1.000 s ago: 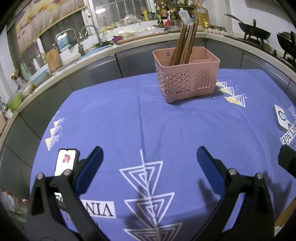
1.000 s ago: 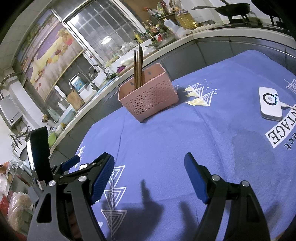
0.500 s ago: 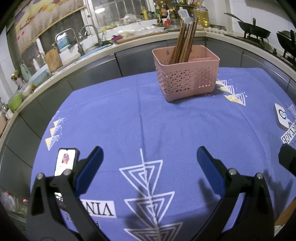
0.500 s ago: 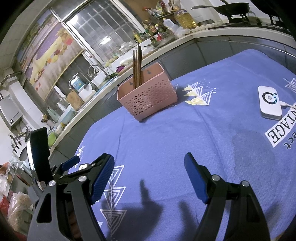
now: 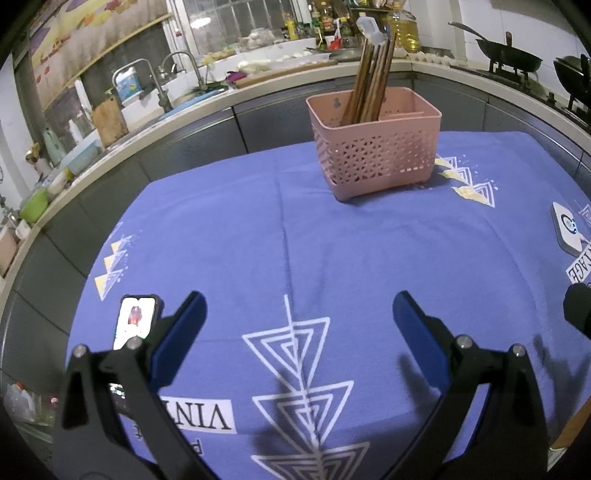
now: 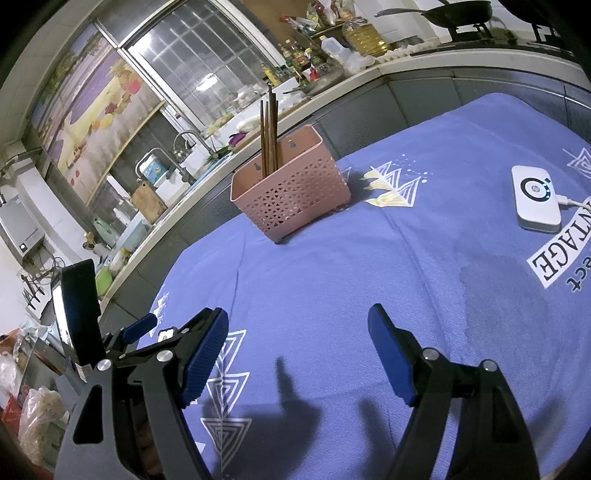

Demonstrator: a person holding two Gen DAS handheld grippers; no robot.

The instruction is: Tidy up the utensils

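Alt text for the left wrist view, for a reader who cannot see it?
A pink basket holding wooden chopsticks stands on a blue patterned tablecloth. In the foreground, the left tongs gape open and empty, a phone beside them.

A blue cloth [image 5: 229, 236] printed with white triangle patterns and the word "VINTAGE" covers the surface. A phone [image 5: 135, 320] with a lit screen lies flat near its left edge. A small white device [image 6: 536, 204] with a ring mark and a plugged-in cable rests at the right. Behind, a kitchen counter holds a sink tap [image 5: 181, 68], oil bottles [image 5: 404, 31] and a wok [image 5: 508, 59] on a stove.
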